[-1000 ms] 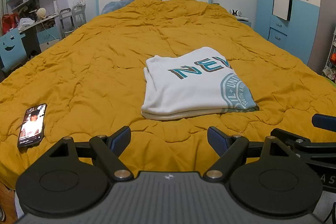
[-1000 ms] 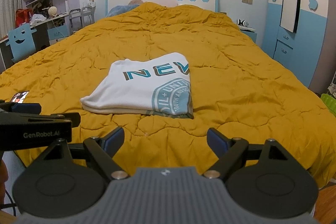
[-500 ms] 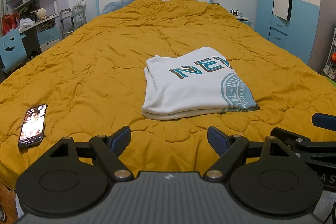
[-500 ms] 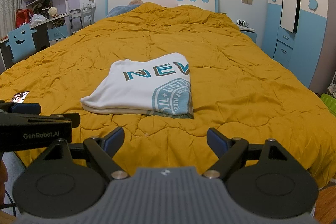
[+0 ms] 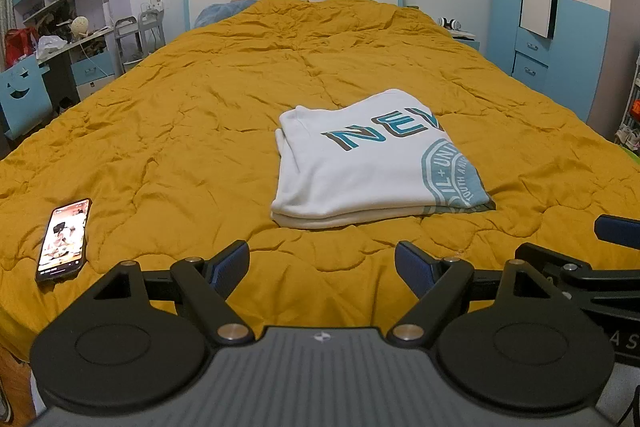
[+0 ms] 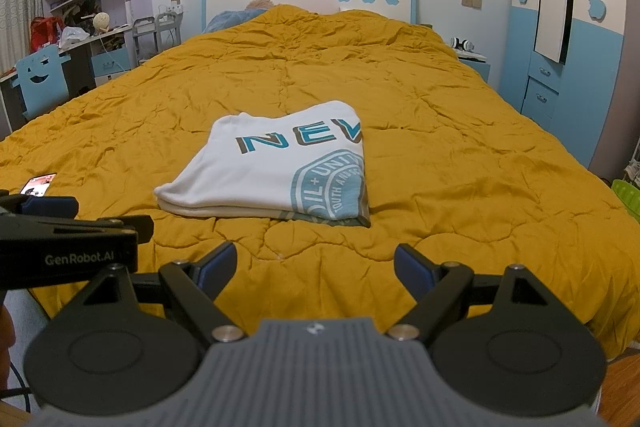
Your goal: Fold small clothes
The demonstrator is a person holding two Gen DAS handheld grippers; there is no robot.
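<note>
I see a folded white T-shirt [image 5: 372,163] on the bed [image 5: 200,131]; my left hand-held gripper [image 5: 322,265] and right hand-held gripper [image 6: 316,265] hover wide open, empty, short of it.

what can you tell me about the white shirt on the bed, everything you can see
The white shirt is soft knit fabric, folded into a flat, roughly rectangular stack with layered edges showing along its near side. Its top face shows teal and brown letters "NEV" and part of a round teal seal, both cut off at the fold. It lies on the mustard quilt mid-bed, nothing else touching it; both open grippers are short of it.
</note>
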